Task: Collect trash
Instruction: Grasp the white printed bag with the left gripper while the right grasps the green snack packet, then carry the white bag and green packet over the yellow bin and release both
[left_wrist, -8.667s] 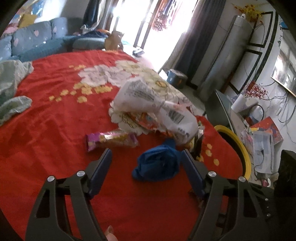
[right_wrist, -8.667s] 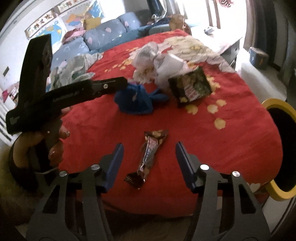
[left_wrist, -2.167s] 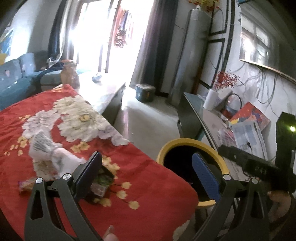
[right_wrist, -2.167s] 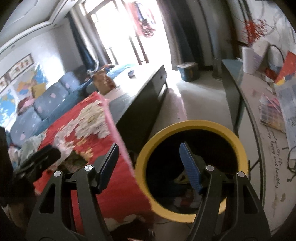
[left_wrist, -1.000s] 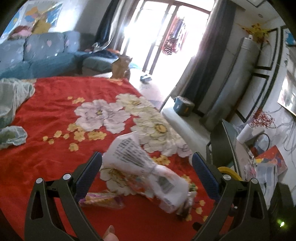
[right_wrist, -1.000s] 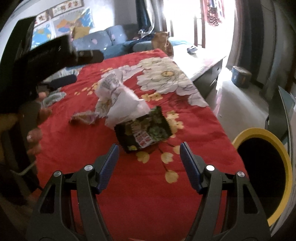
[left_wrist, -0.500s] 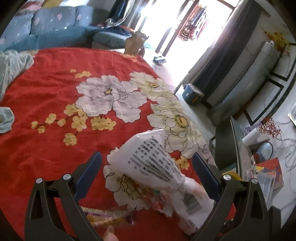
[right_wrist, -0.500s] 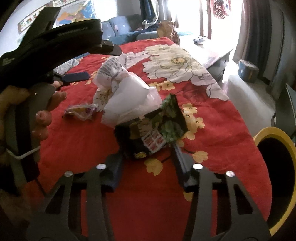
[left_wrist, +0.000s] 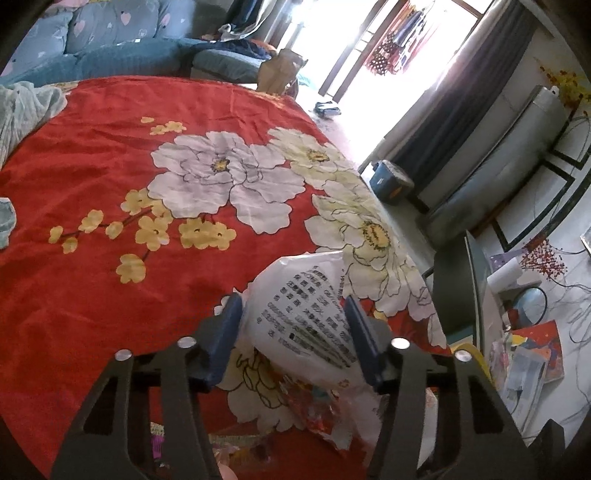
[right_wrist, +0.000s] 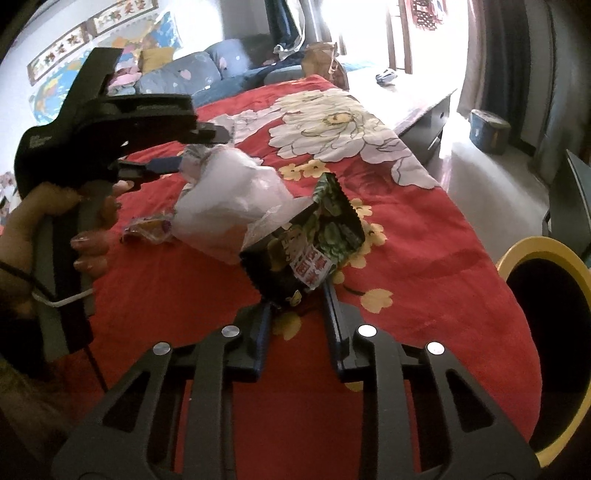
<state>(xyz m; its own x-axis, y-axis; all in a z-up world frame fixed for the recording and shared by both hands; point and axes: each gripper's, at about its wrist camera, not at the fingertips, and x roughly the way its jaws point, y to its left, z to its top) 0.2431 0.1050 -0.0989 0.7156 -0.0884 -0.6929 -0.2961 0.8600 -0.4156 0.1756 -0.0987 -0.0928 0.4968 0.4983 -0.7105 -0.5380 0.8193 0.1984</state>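
Left wrist view: the left gripper (left_wrist: 293, 314), jaws closing, brackets a white printed plastic bag (left_wrist: 306, 321) lying on the red floral cloth (left_wrist: 110, 147); both blue pads appear to touch the bag's sides.

Right wrist view: the right gripper (right_wrist: 297, 295), jaws closing, pinches the near lower edge of a dark snack packet (right_wrist: 310, 251), right of the bag. A yellow-rimmed bin (right_wrist: 554, 251) stands at far right, off the cloth.
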